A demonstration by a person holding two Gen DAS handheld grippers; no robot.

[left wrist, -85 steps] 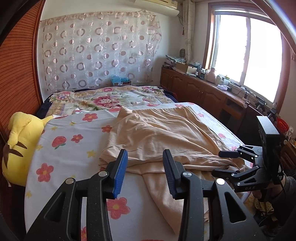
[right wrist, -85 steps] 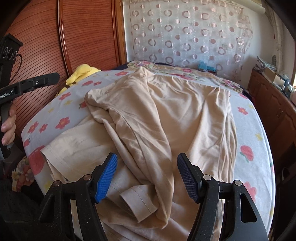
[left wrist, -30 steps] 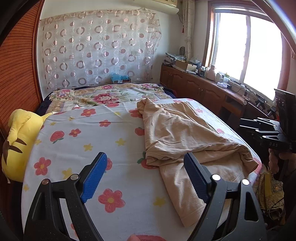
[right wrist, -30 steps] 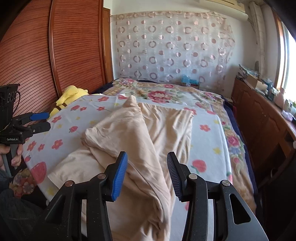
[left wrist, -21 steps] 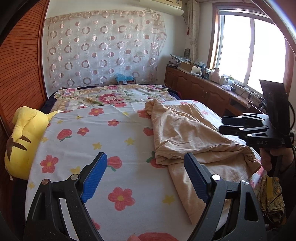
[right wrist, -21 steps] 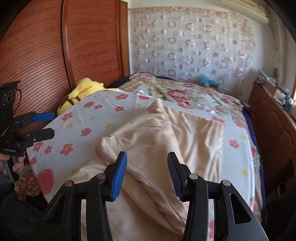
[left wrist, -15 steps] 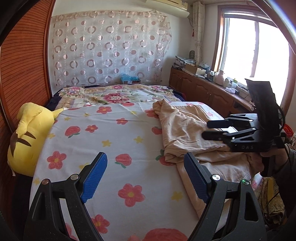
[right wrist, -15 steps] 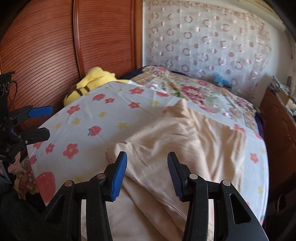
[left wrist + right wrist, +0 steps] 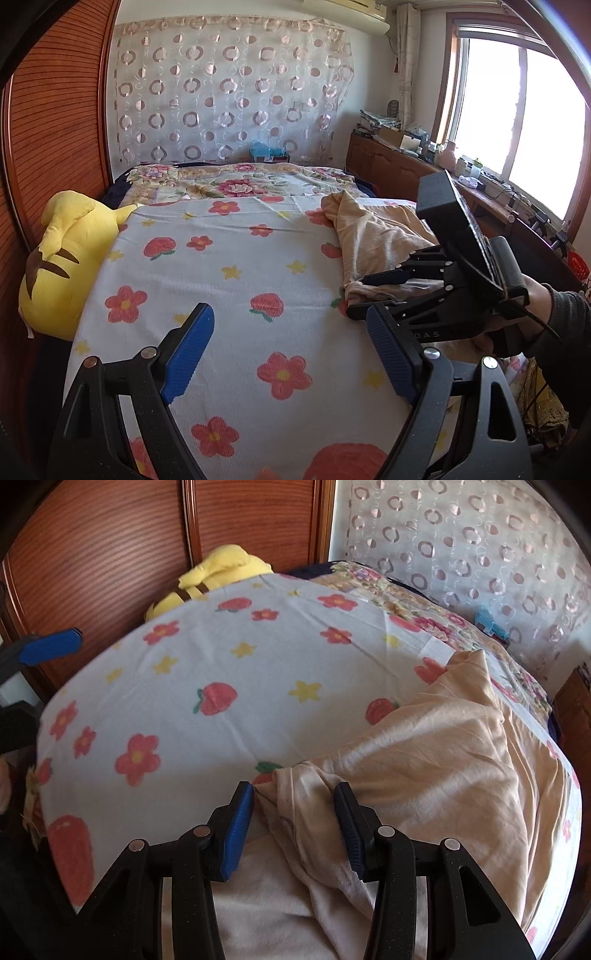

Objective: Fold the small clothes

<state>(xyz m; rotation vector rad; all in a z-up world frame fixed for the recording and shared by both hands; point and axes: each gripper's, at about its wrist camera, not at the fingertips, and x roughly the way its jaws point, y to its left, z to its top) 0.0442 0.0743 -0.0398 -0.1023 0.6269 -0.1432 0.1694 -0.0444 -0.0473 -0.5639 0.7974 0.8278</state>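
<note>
Both our jaws stand released: the right gripper (image 9: 293, 825) straddles the folded corner of the beige garment (image 9: 443, 760) at lower centre on the bed (image 9: 221, 686), left gripper (image 9: 291, 350) farther away.

Legible text, one item: pale letters "DAS", first part hidden, on the black body of the right gripper (image 9: 354, 299), lower right of the left wrist view.

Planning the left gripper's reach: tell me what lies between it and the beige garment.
Only bare flowered sheet lies between the left gripper and the beige garment, in the left wrist view.
</note>
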